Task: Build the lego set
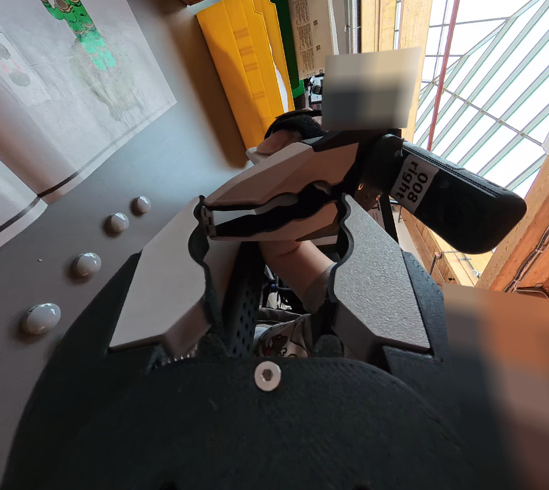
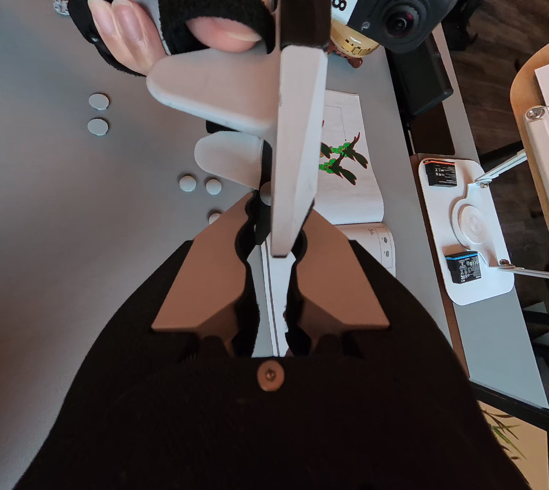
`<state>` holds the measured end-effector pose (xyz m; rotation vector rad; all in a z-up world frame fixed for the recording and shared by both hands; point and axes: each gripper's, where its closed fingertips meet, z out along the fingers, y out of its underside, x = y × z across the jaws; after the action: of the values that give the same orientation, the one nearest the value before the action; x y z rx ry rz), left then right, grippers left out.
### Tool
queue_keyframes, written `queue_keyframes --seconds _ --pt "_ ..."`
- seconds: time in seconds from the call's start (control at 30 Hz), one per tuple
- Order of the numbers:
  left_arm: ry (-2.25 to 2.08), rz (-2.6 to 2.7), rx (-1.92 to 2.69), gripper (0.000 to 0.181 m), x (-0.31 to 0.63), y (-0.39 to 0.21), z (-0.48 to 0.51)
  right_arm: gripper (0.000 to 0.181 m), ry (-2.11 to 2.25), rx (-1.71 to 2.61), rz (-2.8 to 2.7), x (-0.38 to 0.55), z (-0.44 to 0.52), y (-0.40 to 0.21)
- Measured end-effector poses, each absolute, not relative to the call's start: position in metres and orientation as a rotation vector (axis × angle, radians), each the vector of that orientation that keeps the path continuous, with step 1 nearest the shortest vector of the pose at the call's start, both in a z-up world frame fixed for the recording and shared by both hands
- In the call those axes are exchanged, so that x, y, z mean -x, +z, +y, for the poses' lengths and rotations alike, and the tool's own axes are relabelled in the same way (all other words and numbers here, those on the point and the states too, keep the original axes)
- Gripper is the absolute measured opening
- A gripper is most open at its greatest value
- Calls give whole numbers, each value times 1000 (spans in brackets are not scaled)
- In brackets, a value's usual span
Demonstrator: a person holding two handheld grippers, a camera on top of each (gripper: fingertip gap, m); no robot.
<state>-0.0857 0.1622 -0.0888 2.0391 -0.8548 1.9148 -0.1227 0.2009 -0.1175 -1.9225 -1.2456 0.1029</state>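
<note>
In the left wrist view my left gripper point(image 1: 271, 205) is open wide, its two grey fingers spread. My right gripper point(image 1: 209, 220) reaches in from the right between them, shut on a small grey lego piece point(image 1: 207, 218) held at its tips against the left gripper's left finger point(image 1: 166, 267). In the right wrist view my right gripper point(image 2: 277, 217) shows a narrow gap between its jaws. A finger point(image 2: 297, 149) of the left gripper hangs in front and hides the tips and the piece. Several round grey lego pieces point(image 1: 86, 264) point(image 2: 187, 182) lie on the grey table point(image 2: 59, 208).
An open instruction booklet point(image 1: 74, 74) point(image 2: 347, 178) lies on the table. A yellow bin point(image 1: 246, 60) stands behind it, with a brown and gold built model point(image 2: 353, 45) nearby. A white tray point(image 2: 487, 282) with batteries sits at the table's right edge. A person's hands point(image 2: 133, 15) hold the grippers. About 5 centimetres separates my left fingertips from my right.
</note>
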Motion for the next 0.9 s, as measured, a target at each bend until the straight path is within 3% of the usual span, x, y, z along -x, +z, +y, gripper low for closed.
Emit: queue_keyframes --seconds 0.5,0.63,0.77,0.9 --pt "1887 -860 -2106 91 84 -96 166 13 6 1960 -1252 123 206 -125" --pt "1902 -845 -2101 87 84 -95 168 13 14 1946 -1237 123 207 -122" --pt "2038 -766 -1907 65 88 -72 169 15 134 1872 -1162 123 203 -96" --pt "2117 -734 -1719 73 92 -50 161 15 217 1859 -1150 121 195 -84"
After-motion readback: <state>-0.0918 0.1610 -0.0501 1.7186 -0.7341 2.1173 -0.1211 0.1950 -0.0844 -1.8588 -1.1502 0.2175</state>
